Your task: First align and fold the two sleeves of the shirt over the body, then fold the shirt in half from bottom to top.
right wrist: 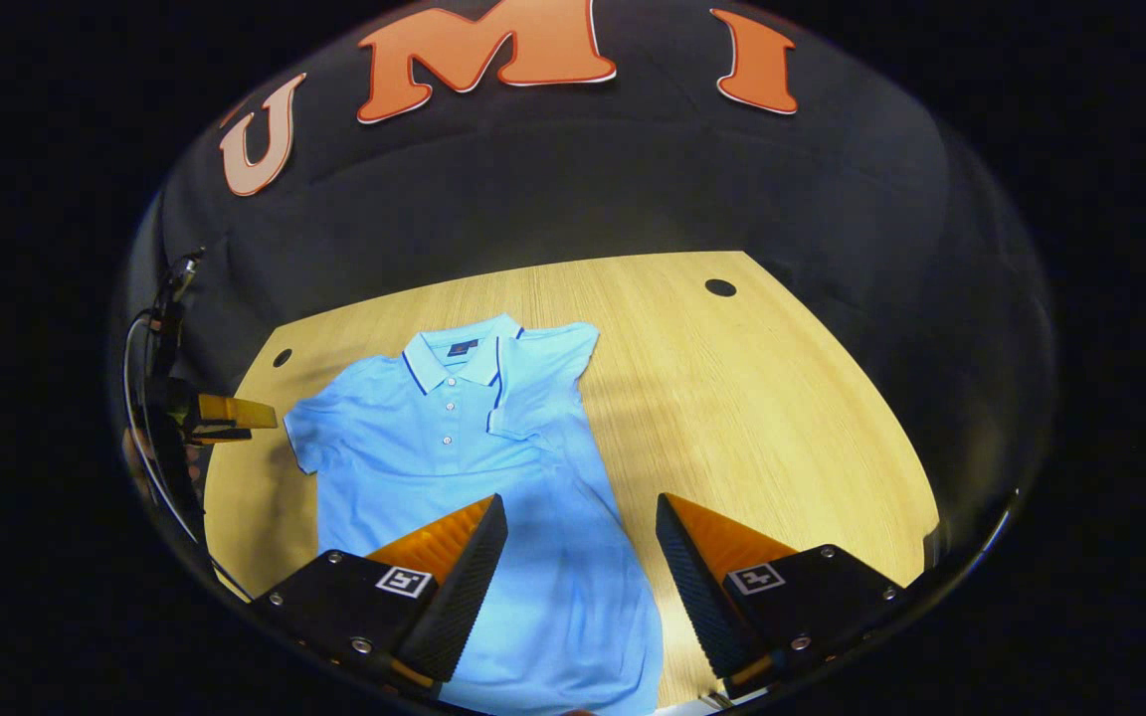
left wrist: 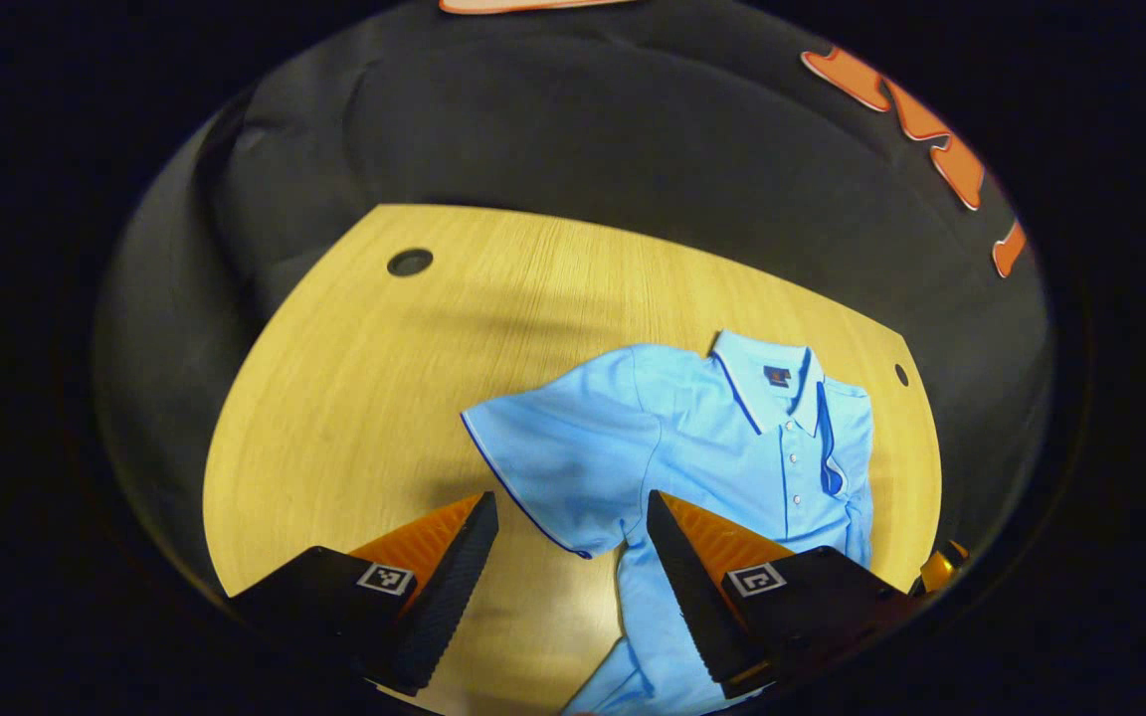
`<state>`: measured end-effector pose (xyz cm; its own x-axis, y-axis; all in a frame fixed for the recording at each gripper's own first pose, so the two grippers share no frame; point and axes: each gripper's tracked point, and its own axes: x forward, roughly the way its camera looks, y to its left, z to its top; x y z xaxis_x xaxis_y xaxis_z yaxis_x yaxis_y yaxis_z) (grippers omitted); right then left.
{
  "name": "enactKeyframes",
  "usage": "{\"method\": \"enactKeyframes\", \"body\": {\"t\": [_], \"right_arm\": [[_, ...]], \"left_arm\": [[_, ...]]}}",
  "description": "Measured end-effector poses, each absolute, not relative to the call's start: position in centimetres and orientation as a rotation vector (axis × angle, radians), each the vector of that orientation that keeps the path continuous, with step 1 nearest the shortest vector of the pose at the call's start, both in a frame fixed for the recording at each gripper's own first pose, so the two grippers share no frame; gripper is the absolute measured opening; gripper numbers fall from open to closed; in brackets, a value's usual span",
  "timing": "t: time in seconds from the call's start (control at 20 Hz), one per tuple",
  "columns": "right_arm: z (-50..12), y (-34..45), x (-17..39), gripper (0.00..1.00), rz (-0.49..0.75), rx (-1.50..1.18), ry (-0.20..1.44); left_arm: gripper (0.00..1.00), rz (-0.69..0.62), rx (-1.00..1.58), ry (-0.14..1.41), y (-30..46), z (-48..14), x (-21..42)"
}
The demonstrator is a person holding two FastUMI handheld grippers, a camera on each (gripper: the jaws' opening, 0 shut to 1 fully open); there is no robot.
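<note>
A light blue short-sleeved polo shirt with dark blue piping on collar and cuffs (right wrist: 454, 447) lies face up on the pale wooden tabletop (right wrist: 752, 398), its collar toward the far edge and its hem toward the cameras. In the right gripper view, the sleeve on the right side of the picture is already folded in over the chest, its cuff lying beside the button placket — the other sleeve is spread flat on the wood.

The right gripper (right wrist: 581, 557) hovers above the lower body of the shirt with its jaws wide apart, holding nothing. At the left edge of that view the other gripper appears beside the spread sleeve, with cables running along it.

In the left gripper view, the left gripper (left wrist: 573, 552) hangs over the spread sleeve's cuff (left wrist: 533, 497), jaws likewise parted and empty, the cuff's corner lying between the two fingers. A small round hole (left wrist: 410, 262) sits in the tabletop's far corner.
</note>
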<state>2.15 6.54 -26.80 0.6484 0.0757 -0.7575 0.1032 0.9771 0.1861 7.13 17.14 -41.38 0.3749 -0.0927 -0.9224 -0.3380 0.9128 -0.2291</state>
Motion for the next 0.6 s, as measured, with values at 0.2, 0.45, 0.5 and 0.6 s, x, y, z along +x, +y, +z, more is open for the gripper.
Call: {"method": "enactKeyframes", "body": {"t": [0.2, 0.45, 0.5, 0.6], "right_arm": [[-25.8, 5.7, 1.1, 0.92, -0.009, 0.227, 0.835], [-26.1, 5.0, -1.2, 0.88, -0.002, 0.189, 0.850], [-26.1, 4.9, -1.5, 0.93, -0.006, 0.188, 0.854], [-26.0, 4.7, -2.6, 0.93, -0.013, 0.214, 0.865]], "left_arm": [[1.00, 0.232, -0.420, 1.280, 17.6, -44.5, 6.7], [0.98, 0.306, -0.423, 1.382, 18.3, -46.8, 6.8], [1.00, 0.325, -0.408, 1.402, 18.6, -47.3, 6.8], [0.97, 0.333, -0.358, 1.438, 19.1, -48.2, 6.8]]}}
